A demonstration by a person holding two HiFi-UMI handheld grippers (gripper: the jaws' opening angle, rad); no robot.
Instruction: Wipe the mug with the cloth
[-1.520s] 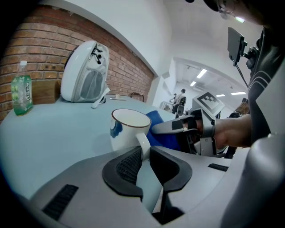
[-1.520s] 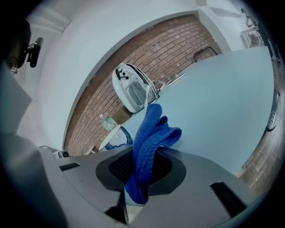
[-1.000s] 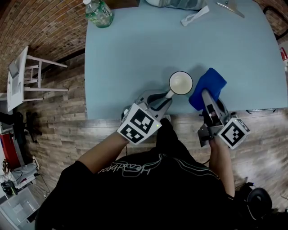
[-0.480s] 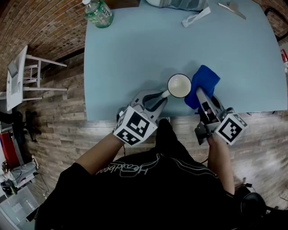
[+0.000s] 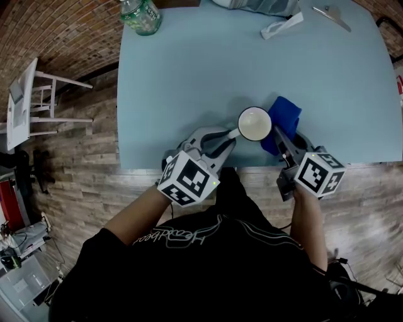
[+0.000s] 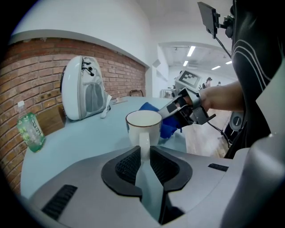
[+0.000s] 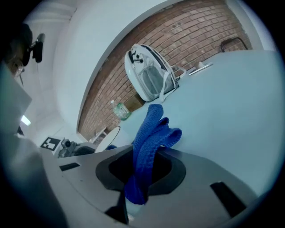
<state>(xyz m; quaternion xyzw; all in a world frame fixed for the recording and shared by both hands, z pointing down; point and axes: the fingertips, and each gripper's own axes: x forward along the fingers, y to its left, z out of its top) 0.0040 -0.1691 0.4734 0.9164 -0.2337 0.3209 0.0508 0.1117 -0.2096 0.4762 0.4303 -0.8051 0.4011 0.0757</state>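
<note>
So the big light-blue worktop (image 5: 189, 75) fills most of the head view, with wood-look floor (image 5: 82, 157) on the near and left sides and a brick wall (image 6: 40, 89) behind it in the left tool's view. A white chair (image 5: 25, 107) sits off to the left, well apart from everything. At the far edge there's a white rounded thing (image 6: 83, 94) standing upright, honestly can't tell what it is. The person has a tool in each hand at the near edge. The left tool (image 5: 232, 134) comes in from the near left and its jaws are closed down narrow on the mug's handle, pads pressing on both sides of it. The right tool (image 5: 277, 135) comes in from the near right, and its jaws are clamped on the blue cloth (image 5: 288, 113), which bunches up out of them in folds. The cloth sits right against the right side of the white mug (image 5: 254, 122) and looks like it's touching it. The mug is upright, open end up, handle pointing near-left, close to the near edge of the worktop and about in the middle between the two tools. A green-labelled plastic bottle (image 5: 141, 15) stands at the far left corner. Near the far edge there's also a small white crumpled bit (image 5: 281, 25) and a thin metal thing (image 5: 332, 16) further right.
</note>
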